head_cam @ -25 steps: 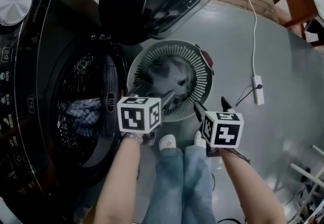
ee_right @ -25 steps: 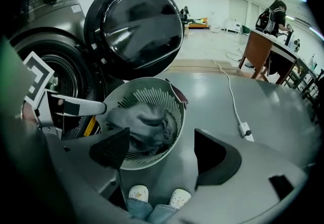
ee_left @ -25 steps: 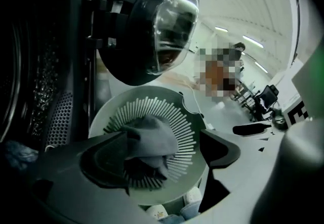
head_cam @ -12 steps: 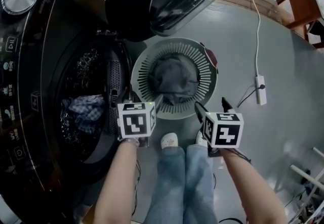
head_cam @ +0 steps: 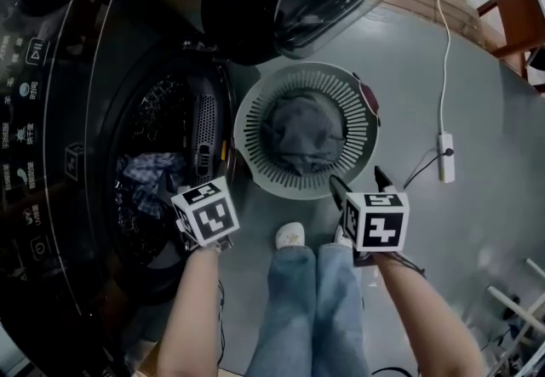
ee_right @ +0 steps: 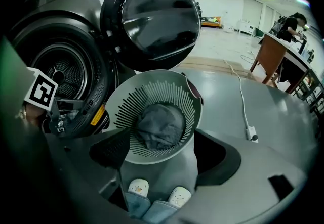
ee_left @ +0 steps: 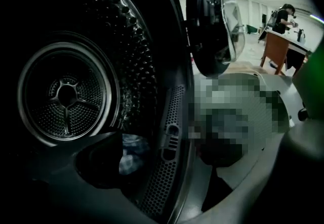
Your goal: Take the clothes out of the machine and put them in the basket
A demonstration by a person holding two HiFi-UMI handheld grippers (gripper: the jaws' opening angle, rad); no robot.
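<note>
Our left gripper [ee_left: 167, 177] has just been opening, fingers wide and empty, checked cloth [ee_left: 132, 153] ahead in the drum [ee_left: 66, 94]. Right gripper [head_cam: 359, 184] wide, empty; basket [head_cam: 358, 108] holding grey garment [head_cam: 302, 133] beyond its fingertips.

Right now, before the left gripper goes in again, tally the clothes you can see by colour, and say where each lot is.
Grey garment, in the basket: 1
Blue checked cloth, in the drum: 1 bundle; I cannot tell if it is more than one piece
Total: 2
</note>
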